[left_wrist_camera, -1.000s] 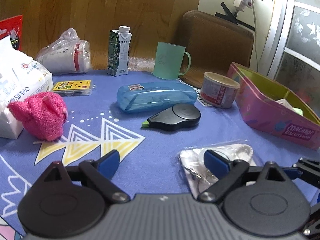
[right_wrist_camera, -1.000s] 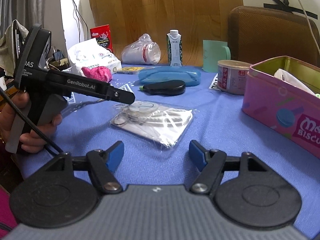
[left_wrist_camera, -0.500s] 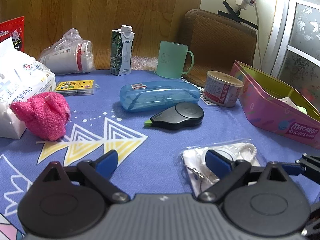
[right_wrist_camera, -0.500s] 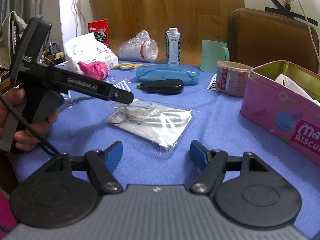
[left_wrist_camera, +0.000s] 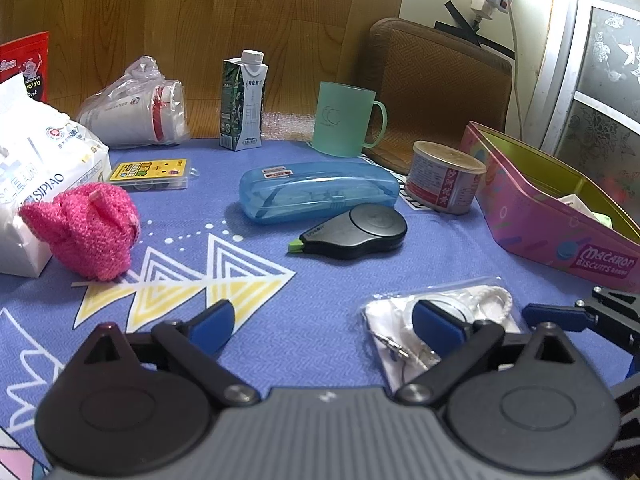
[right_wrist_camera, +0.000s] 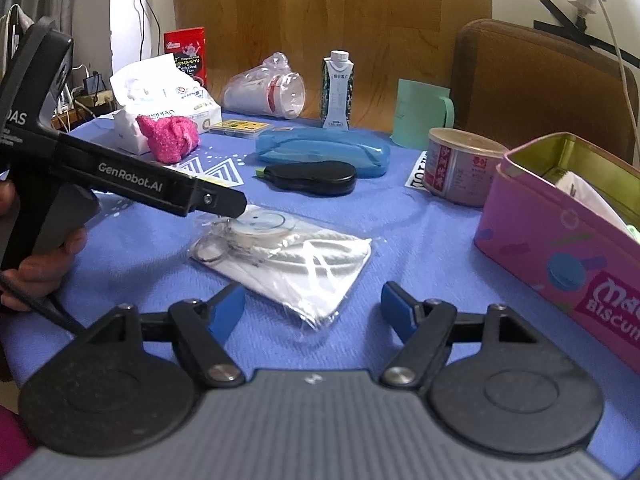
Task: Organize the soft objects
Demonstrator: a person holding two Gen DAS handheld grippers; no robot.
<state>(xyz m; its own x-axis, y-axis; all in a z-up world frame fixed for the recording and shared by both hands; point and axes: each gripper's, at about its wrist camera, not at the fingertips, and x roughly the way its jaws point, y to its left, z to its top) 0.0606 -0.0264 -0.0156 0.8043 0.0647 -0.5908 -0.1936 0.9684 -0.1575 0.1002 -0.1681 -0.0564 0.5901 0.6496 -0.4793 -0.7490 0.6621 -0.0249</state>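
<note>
A fluffy pink soft toy [left_wrist_camera: 86, 232] lies on the blue tablecloth at the left, against a white tissue pack [left_wrist_camera: 36, 168]; it also shows in the right wrist view [right_wrist_camera: 168, 138]. A clear plastic bag with white cloth and a keyring [right_wrist_camera: 288, 256] lies in the middle, partly behind my left gripper's right finger [left_wrist_camera: 436, 326]. A pink biscuit tin [left_wrist_camera: 560, 216] stands open at the right, with white items inside. My left gripper [left_wrist_camera: 324, 326] is open and empty above the cloth. My right gripper [right_wrist_camera: 314, 312] is open and empty just short of the bag.
A blue glasses case [left_wrist_camera: 316, 192], a black correction-tape dispenser [left_wrist_camera: 356, 232], a food can [left_wrist_camera: 444, 176], a green mug [left_wrist_camera: 344, 120], a milk carton [left_wrist_camera: 242, 100], bagged paper cups [left_wrist_camera: 136, 112] and a yellow card box [left_wrist_camera: 150, 172] stand further back. A brown chair [left_wrist_camera: 440, 88] is behind the table.
Both grippers have crept slightly forward and stayed open. No object has moved.
</note>
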